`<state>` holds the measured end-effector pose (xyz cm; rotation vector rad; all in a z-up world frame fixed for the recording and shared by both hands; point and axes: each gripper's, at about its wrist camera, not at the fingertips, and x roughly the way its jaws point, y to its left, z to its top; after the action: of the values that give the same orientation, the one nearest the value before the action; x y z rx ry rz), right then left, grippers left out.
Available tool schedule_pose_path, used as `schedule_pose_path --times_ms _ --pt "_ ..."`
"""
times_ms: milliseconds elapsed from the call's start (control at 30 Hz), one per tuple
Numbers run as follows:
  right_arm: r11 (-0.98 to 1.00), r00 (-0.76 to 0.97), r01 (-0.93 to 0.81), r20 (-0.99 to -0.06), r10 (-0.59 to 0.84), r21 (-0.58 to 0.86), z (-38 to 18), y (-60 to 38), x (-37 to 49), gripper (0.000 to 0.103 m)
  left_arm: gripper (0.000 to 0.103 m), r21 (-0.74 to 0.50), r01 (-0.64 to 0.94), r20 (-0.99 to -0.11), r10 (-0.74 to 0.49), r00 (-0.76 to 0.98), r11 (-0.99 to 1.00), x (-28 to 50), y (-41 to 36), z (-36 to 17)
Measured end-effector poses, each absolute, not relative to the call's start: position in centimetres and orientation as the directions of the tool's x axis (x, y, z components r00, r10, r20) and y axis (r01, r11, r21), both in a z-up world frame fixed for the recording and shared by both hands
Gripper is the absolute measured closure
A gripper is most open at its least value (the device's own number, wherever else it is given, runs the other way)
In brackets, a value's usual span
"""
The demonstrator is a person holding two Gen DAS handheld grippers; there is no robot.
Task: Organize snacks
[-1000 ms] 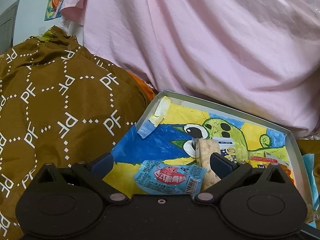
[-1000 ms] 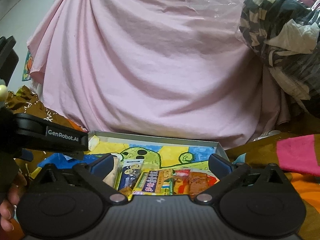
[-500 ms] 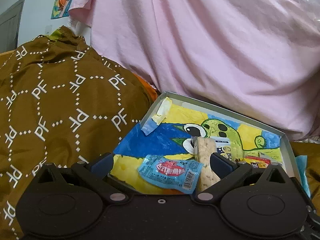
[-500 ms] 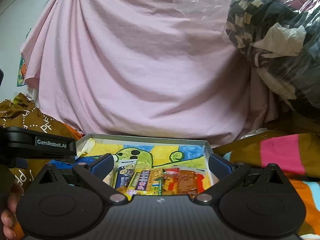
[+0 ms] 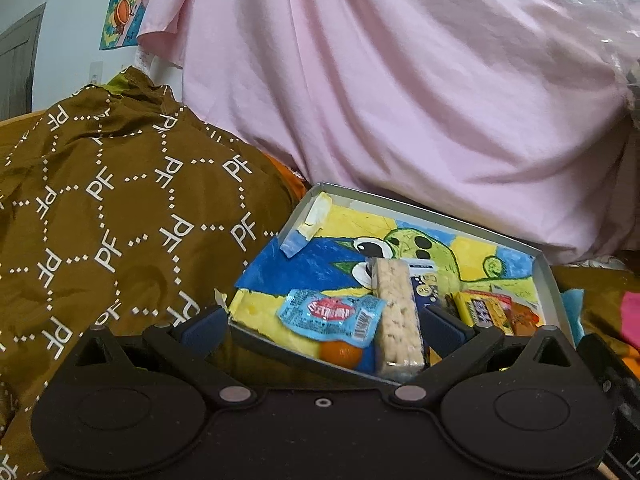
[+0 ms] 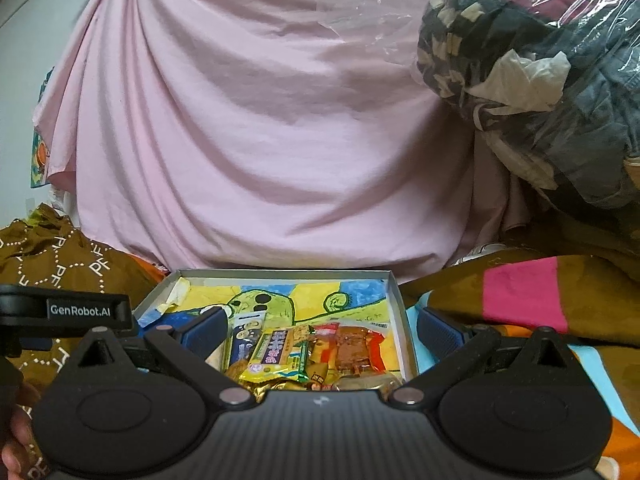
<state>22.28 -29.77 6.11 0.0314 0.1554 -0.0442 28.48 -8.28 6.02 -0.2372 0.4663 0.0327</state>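
Left gripper (image 5: 322, 326) and right gripper (image 6: 320, 326), both jaws spread wide, empty

We look low and close along each tongs at the shared snack tray (image 5: 546, 276) (image 6: 401, 312), left view angled from its left

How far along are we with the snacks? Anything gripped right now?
Done: several snacks already lie in the painted tray, among them the blue packet, the rice cracker bar and the yellow-green bar. In hand: nothing; the left gripper and right gripper are both open and empty over the tray's near edge. Left: no loose snacks show outside the tray, so perhaps only tidying remains.
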Motion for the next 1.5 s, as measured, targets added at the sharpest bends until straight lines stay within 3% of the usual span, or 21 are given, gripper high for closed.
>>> schedule_pose_path --times_ms 700,1500 --pt "0.999 0.983 0.045 -0.182 -0.039 0.027 6.9 -30.2 16.7 0.000 0.001 -0.207 -0.067 -0.455 -0.035 0.890 0.976 22.1 -7.5 7.4" --pt "0.997 0.982 0.051 -0.187 -0.040 0.051 6.4 -30.6 11.7 0.000 0.001 -0.194 -0.073 -0.404 -0.012 0.915 0.978 15.7 -5.6 6.9"
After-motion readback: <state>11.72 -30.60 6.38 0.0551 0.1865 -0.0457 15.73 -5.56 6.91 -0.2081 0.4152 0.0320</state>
